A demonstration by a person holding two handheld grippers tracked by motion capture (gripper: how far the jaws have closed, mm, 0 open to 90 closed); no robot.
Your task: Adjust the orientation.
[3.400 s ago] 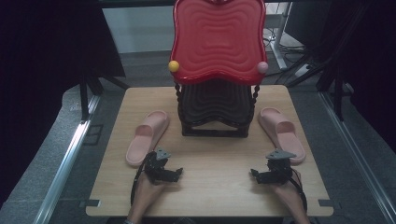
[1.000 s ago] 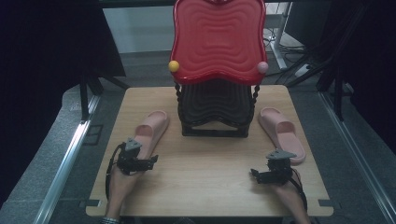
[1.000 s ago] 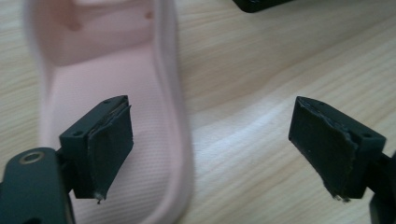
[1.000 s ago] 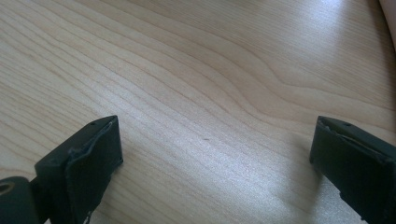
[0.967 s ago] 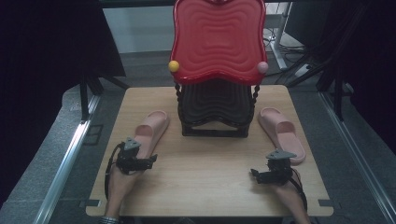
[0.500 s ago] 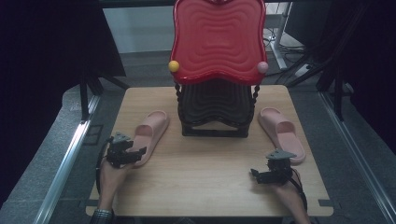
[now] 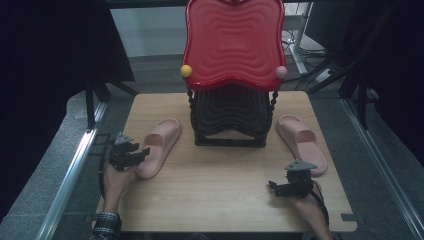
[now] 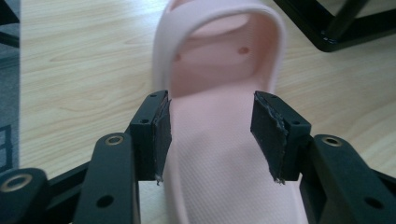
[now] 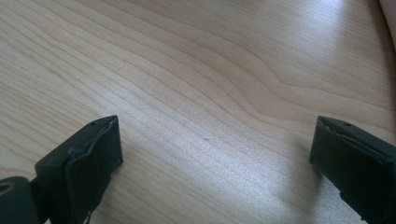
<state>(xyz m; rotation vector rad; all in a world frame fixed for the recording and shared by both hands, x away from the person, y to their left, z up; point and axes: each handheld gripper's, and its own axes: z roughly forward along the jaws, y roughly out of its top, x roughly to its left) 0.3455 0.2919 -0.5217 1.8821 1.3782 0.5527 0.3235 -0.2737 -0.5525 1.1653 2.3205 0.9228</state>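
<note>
On the worktop [image 7: 220, 170], the left slipper [image 7: 157, 146] lies at eight o'clock from the rack [image 7: 232, 120]. Your left claw [image 8: 210, 135], released, straddles its heel; centre the sole, then clench. Your right claw [image 9: 210, 158] idles, released.

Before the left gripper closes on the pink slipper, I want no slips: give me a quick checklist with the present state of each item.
1. Left gripper open: ok, jaws spread wide.
2. Pink slipper between the jaws: ok, its heel end lies in the gap.
3. Pads touching the slipper's sides: cannot tell; the left pad looks close to the rim.
4. Slipper flat on the table: ok.
5. Black rack clear of the slipper: ok, a gap shows.
6. Right gripper out of the way: ok, open over bare wood.
</note>
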